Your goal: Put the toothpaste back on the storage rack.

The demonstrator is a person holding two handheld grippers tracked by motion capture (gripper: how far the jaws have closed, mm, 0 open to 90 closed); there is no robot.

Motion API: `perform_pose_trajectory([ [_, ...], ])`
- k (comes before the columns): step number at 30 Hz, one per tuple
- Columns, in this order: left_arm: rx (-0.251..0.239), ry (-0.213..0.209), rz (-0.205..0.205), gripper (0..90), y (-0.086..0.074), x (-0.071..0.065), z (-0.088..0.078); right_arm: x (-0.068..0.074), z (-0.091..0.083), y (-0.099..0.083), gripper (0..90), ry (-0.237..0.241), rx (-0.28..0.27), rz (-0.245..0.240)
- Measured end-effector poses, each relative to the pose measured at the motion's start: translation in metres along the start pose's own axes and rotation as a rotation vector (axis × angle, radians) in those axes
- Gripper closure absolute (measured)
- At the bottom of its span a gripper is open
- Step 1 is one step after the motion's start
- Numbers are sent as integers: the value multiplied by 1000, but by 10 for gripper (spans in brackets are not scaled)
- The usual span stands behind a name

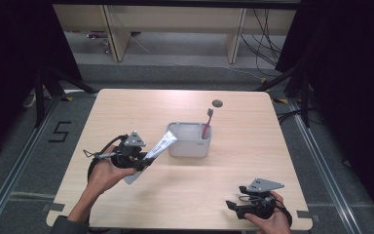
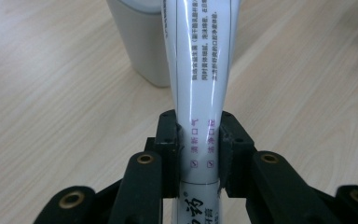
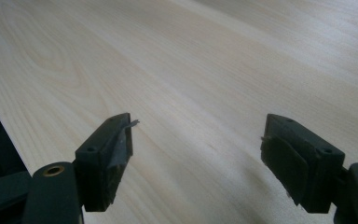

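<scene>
Beside the cup (image 1: 189, 141), our left tongs (image 1: 143, 160) clamp the tube (image 1: 152, 156); right tongs (image 1: 231, 204) gape empty. Next, we judge: tip it in.

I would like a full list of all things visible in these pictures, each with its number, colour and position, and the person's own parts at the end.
table: one, light wood, under everything
container: one, grey-white, open top, middle of the table
toothbrush: one, red handle, standing in the container's right part
toothpaste tube: one, white with printed text, held tilted, its upper end at the container's left rim
left gripper: one, black, shut on the toothpaste tube
right gripper: one, black, open, low over the table's near right corner
hands: two, bottom edge, each holding a gripper
</scene>
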State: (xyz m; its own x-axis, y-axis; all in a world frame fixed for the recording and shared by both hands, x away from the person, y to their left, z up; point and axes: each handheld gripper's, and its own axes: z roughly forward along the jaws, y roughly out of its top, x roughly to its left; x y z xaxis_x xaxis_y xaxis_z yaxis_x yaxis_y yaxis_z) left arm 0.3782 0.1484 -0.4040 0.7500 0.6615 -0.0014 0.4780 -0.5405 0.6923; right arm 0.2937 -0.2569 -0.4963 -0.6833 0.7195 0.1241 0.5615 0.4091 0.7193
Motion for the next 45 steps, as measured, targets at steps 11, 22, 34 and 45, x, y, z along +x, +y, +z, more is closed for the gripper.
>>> perform_pose_trajectory([
  [11, -149, 27, -32, 725, 23, -5, -1, 0, -1, 0, 255, 1, -1, 12],
  [22, -281, 29, -47, 724, 53, -9, 6, -1, -1, 0, 255, 0, -7, -3],
  [34, -370, 44, -57, 724, 86, -10, 20, -3, -1, -1, 255, 1, -7, -2],
  [45, -415, 65, -63, 723, 110, -10, 36, -2, -1, -1, 255, 22, -1, 25],
])
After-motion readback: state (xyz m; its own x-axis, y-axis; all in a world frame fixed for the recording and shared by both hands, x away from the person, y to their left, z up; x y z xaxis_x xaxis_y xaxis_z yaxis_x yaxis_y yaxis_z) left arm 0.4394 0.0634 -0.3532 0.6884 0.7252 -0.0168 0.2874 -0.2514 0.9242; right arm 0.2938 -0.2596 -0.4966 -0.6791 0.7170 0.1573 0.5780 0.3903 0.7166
